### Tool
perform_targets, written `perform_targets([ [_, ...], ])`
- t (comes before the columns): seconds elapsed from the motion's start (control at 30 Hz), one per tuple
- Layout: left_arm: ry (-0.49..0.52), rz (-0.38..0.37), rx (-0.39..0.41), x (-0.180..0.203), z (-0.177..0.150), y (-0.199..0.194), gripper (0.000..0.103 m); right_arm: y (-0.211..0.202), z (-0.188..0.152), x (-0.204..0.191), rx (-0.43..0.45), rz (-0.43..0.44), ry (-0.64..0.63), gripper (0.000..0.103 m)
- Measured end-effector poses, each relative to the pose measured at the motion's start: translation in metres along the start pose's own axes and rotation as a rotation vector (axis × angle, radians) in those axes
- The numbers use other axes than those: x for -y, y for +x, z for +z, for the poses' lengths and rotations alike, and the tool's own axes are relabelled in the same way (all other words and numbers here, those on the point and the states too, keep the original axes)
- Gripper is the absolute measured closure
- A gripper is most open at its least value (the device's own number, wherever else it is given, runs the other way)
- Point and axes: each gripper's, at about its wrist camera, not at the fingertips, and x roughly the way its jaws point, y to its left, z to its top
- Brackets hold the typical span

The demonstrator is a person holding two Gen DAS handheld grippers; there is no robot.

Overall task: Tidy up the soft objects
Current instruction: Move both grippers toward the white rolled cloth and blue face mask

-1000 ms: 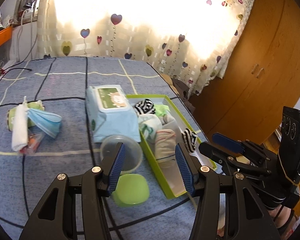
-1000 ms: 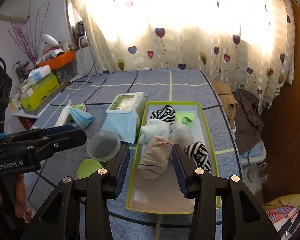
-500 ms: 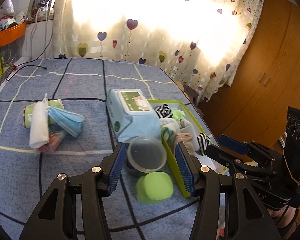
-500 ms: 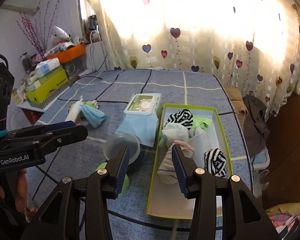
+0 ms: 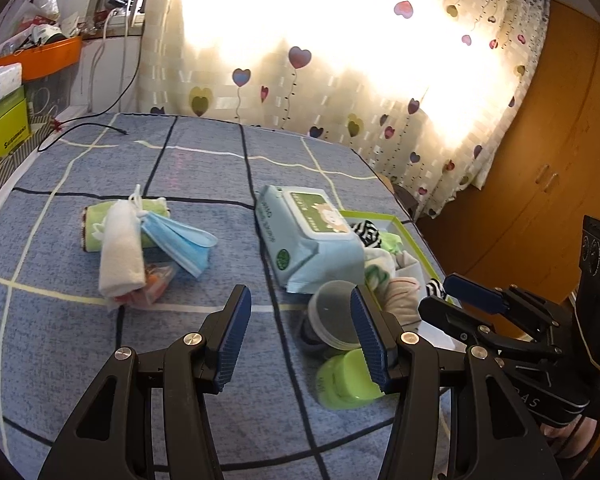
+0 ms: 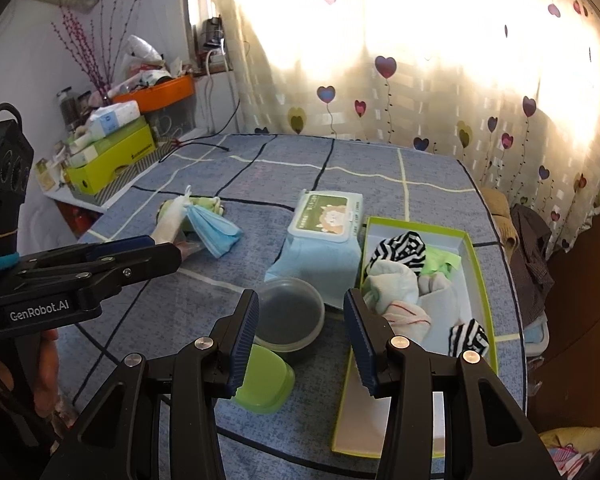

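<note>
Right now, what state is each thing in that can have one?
left claw: open, empty
right claw: open, empty
wet wipes pack: flip lid closed
green box: no lid, several rolled socks inside, near end bare
round clear container: open, looks empty
light green lid: lying off, beside the container
face mask: folded, resting on the white rolled towel

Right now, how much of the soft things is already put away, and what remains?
Done: several rolled socks lie in the green box. In hand: nothing; the left gripper and right gripper are both open and empty. Left: the white cloth, blue mask and green roll lie piled on the bedspread, outside the box.
</note>
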Motion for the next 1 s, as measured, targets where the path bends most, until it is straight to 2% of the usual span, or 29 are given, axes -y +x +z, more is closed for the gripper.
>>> perform_targets([
  [0.43, -0.068, 0.088, 0.014, -0.045, 0.001, 0.002, 0.05, 0.029, 0.013, -0.022, -0.031, 0.051, -0.043, 0.06],
  [1.0, -0.155, 0.147, 0.014, -0.093, 0.006, 0.013, 0.05, 0.056, 0.027, -0.038, -0.062, 0.082, -0.084, 0.06],
])
